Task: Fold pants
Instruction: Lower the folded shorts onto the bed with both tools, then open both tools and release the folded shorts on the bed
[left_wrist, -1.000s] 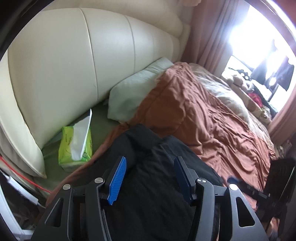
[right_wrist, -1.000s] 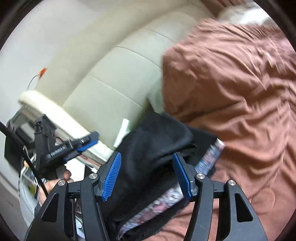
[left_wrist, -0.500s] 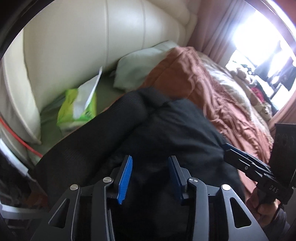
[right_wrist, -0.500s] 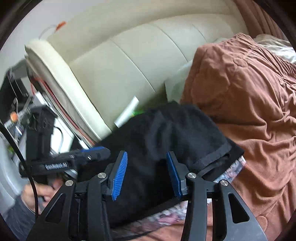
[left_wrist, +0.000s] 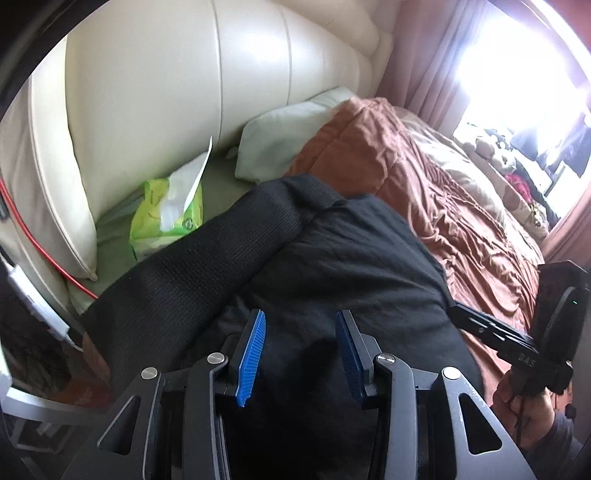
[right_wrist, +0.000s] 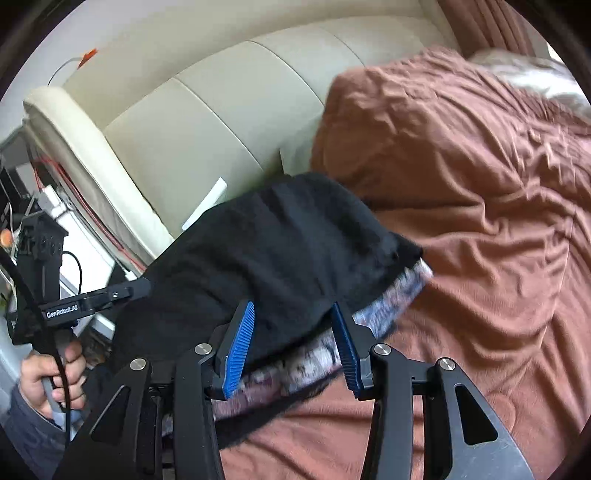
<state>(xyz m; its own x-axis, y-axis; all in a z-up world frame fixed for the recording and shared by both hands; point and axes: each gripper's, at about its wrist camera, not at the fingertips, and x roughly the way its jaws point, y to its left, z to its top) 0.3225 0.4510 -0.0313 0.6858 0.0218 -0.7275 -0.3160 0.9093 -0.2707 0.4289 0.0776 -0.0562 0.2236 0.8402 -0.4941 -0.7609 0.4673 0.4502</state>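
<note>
The black pants (left_wrist: 332, 266) lie bunched on the brown bedspread (left_wrist: 424, 173) near the head of the bed. My left gripper (left_wrist: 301, 350) is open, its blue pads either side of the black cloth close below it. In the right wrist view the pants (right_wrist: 280, 251) lie over a patterned grey-and-white cloth (right_wrist: 376, 314). My right gripper (right_wrist: 293, 343) is open around the near edge of the pants and that patterned cloth. Each gripper shows in the other's view, held by a hand: the right one (left_wrist: 495, 332) and the left one (right_wrist: 96, 299).
A cream padded headboard (left_wrist: 184, 81) stands behind the bed. A green tissue pack (left_wrist: 170, 218) and a pale green pillow (left_wrist: 288, 136) lie by it. A red cable (left_wrist: 40, 240) and white charger hang at the left. A bright window (left_wrist: 517, 74) is at the far right.
Both grippers have moved closer and lower over the pants, which now fill more of each view. The jaws have narrowed from a second ago but stay open.
</note>
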